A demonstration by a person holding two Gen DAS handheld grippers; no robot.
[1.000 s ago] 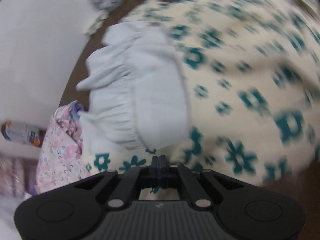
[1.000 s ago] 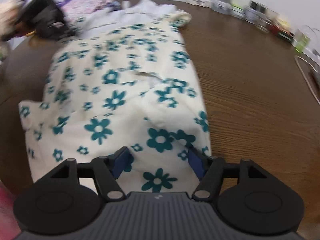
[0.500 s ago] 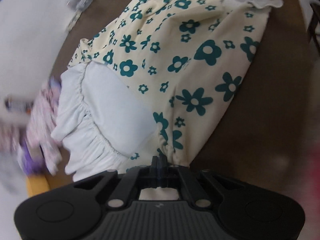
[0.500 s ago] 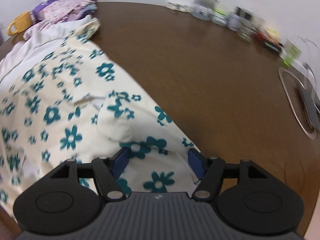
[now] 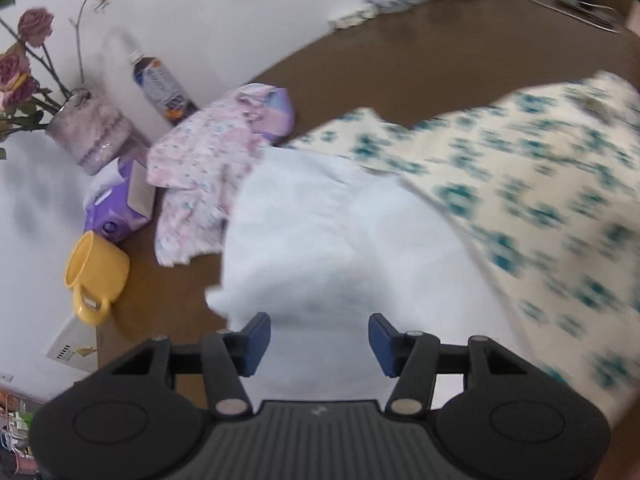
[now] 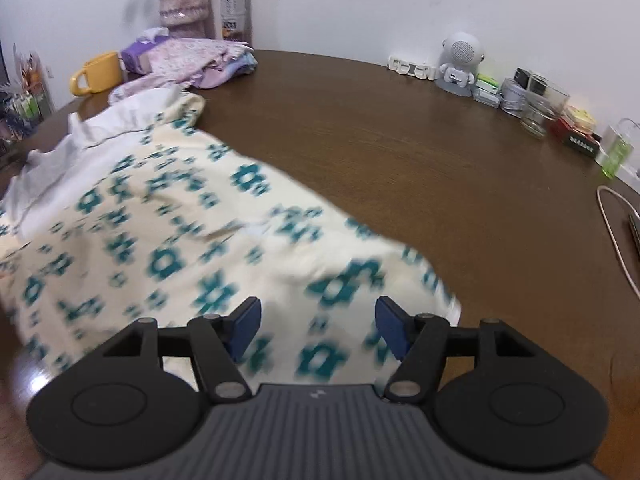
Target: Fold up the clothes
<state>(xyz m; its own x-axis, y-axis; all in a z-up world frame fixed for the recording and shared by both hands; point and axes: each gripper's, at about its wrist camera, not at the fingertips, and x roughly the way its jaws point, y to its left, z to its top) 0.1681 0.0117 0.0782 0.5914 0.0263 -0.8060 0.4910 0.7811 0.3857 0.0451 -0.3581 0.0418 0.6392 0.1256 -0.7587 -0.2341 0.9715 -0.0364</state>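
Fingers of the left gripper (image 5: 319, 338) are opening, having released the cream flower-print garment (image 6: 168, 240) they pinched a second ago; its white lining now lies flat nearest the yellow mug (image 5: 96, 276). Right gripper (image 6: 318, 328) stands open (nothing held). Judgement: one fold is laid; regrasp follows.

Opening left tongs (image 5: 319, 338) over floral garment (image 5: 520, 200)

Dark brown wooden table (image 6: 400, 168), cream garment with teal flowers (image 6: 180, 240) spread across lower left, yellow mug (image 6: 98, 72) and pink floral clothes (image 6: 188, 60) upper left, small clutter along upper right edge
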